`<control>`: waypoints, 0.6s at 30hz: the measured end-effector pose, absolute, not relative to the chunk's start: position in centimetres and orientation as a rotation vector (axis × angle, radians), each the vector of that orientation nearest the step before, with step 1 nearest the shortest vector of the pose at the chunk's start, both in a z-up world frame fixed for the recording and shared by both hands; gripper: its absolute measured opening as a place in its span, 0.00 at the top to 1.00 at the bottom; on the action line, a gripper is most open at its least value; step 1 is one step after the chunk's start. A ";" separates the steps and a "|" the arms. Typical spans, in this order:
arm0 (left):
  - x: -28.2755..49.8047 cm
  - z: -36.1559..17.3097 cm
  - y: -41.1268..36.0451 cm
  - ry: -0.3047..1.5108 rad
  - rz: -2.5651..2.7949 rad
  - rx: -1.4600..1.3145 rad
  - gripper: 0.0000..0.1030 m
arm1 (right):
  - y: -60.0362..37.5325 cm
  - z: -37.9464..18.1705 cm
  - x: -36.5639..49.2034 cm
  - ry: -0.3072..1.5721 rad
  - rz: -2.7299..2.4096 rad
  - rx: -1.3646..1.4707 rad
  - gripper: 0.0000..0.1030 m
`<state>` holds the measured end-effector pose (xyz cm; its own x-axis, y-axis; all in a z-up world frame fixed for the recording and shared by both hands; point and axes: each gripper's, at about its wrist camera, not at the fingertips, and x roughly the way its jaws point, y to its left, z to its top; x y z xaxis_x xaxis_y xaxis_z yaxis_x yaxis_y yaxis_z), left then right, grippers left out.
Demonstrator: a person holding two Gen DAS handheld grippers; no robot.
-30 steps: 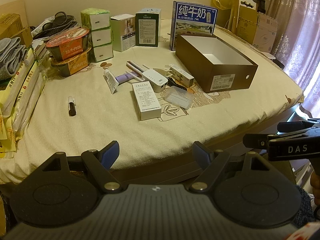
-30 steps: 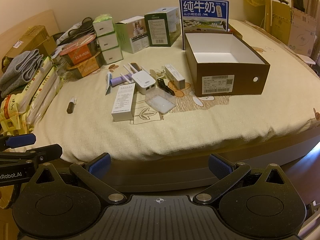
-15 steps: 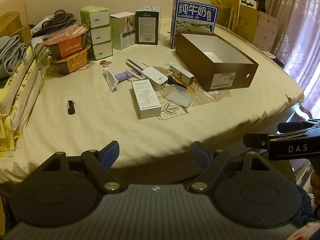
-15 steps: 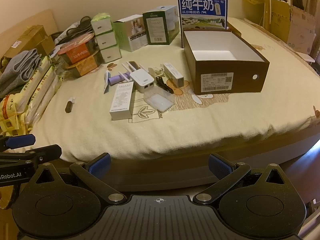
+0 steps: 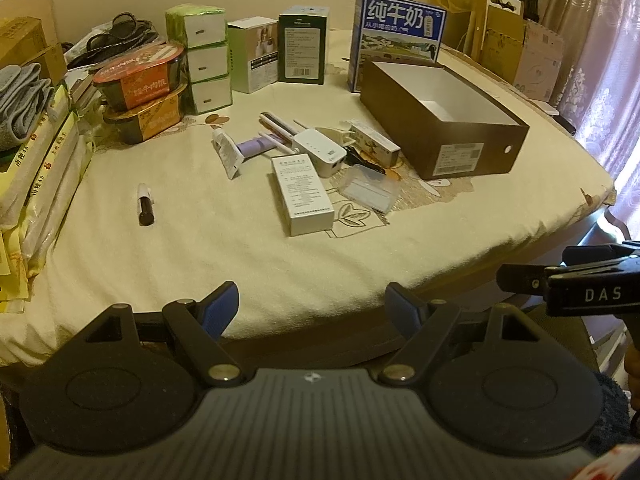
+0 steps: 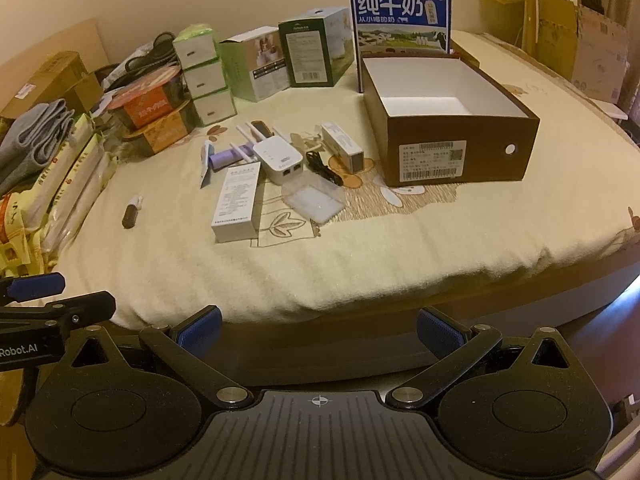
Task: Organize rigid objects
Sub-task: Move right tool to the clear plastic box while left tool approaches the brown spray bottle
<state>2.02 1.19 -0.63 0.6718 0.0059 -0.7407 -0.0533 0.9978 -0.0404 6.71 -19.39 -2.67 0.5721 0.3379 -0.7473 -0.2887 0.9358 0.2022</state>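
Note:
An open brown box [image 5: 472, 156] [image 6: 456, 152] with a white inside stands on the bed at the right. Left of it lie a white carton [image 5: 303, 194] [image 6: 237, 204], a white router with antennas [image 5: 318, 152] [image 6: 278, 160], a clear plastic case [image 5: 370, 192] [image 6: 314, 200], a small printed box [image 5: 374, 146] [image 6: 343, 146], a purple tube [image 5: 252, 147] [image 6: 225, 157] and a dark marker [image 5: 145, 210] [image 6: 131, 213]. My left gripper [image 5: 312, 308] is open and empty before the bed's front edge. My right gripper [image 6: 318, 326] is open and empty, also short of the bed.
Stacked green-white boxes [image 5: 204, 60], food bowls [image 5: 142, 80], upright cartons [image 5: 302, 50] and a blue milk carton [image 5: 396, 36] line the back. Packets and grey cloth [image 5: 24, 104] crowd the left edge. Cardboard [image 5: 516, 48] stands at the far right.
Both grippers have edged slightly forward toward the bed. Nothing on the bed has moved; both stay open.

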 end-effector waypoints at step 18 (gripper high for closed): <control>7.5 -3.4 6.4 0.876 0.107 -0.096 0.25 | -16.7 -5.2 14.8 0.810 0.464 0.116 0.02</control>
